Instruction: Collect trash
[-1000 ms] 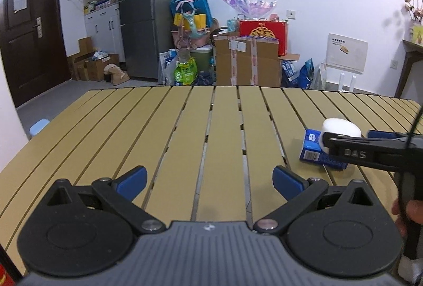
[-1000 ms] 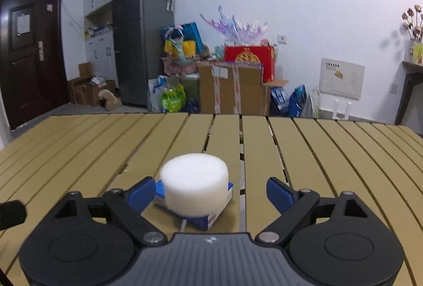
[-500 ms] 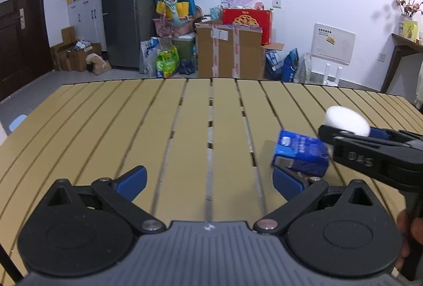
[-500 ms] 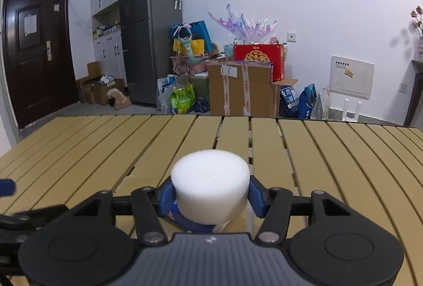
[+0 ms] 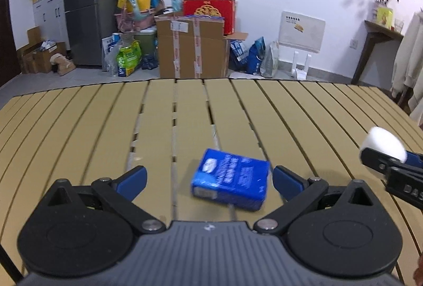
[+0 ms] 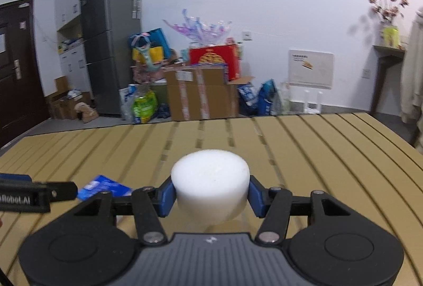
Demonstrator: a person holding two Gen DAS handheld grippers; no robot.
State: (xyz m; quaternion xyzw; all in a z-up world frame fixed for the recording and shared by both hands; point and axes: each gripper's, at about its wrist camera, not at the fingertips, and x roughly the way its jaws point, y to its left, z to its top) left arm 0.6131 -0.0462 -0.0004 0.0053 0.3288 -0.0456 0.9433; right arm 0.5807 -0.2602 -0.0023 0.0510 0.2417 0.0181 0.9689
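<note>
Clamping white foam puck (image 6: 210, 184) w/ right claw (image 6: 210, 196); left claw (image 5: 208, 177) released, straddling blue packet (image 5: 230, 179). Center it b4 squeezing imo.

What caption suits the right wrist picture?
Right claw grips a white foam cylinder above the slatted table; blue packet lies left.

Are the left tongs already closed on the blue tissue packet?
No: the left tongs stand wide open, with the blue plastic tissue packet lying on the slatted table between them, untouched.

Yellow slatted table (image 5: 79, 127), blue pkt (image 5: 231, 179) lying flat on it
</note>
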